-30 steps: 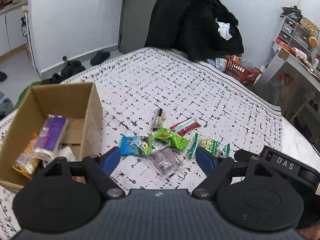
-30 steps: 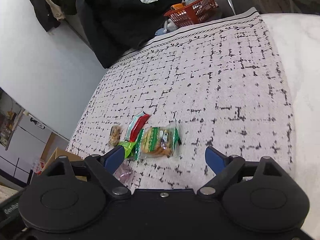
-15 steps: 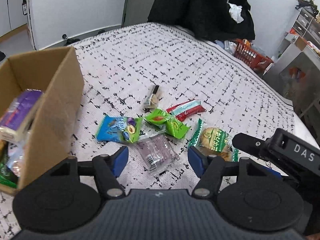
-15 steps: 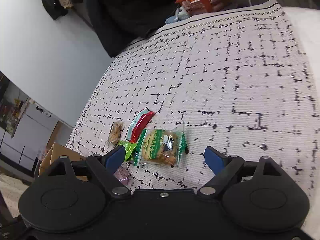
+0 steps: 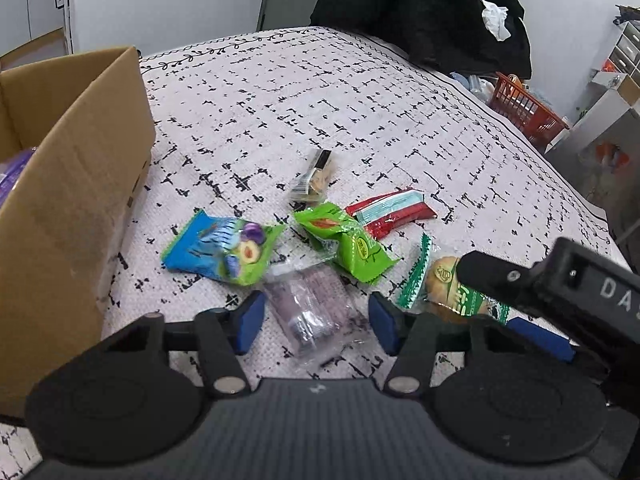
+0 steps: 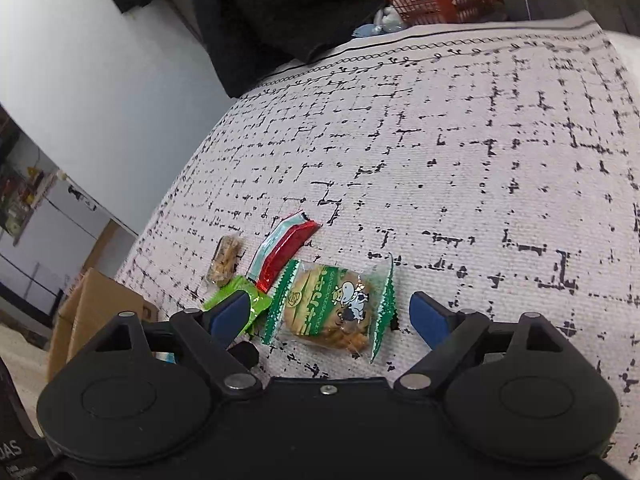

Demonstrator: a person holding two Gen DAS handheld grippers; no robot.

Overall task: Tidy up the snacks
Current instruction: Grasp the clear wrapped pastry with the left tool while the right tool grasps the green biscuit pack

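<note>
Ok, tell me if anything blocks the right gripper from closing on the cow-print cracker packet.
Nothing visible does. The right gripper is open, with the cracker packet lying flat on the bedspread between its fingers. The green wrapper sits just behind the left finger and might get nudged.

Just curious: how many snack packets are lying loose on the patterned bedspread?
6: blue-green fruit packet, clear purplish packet, green pouch, red-white bar, small nut bar, green-edged cookie pack. Others may be hidden.
</note>
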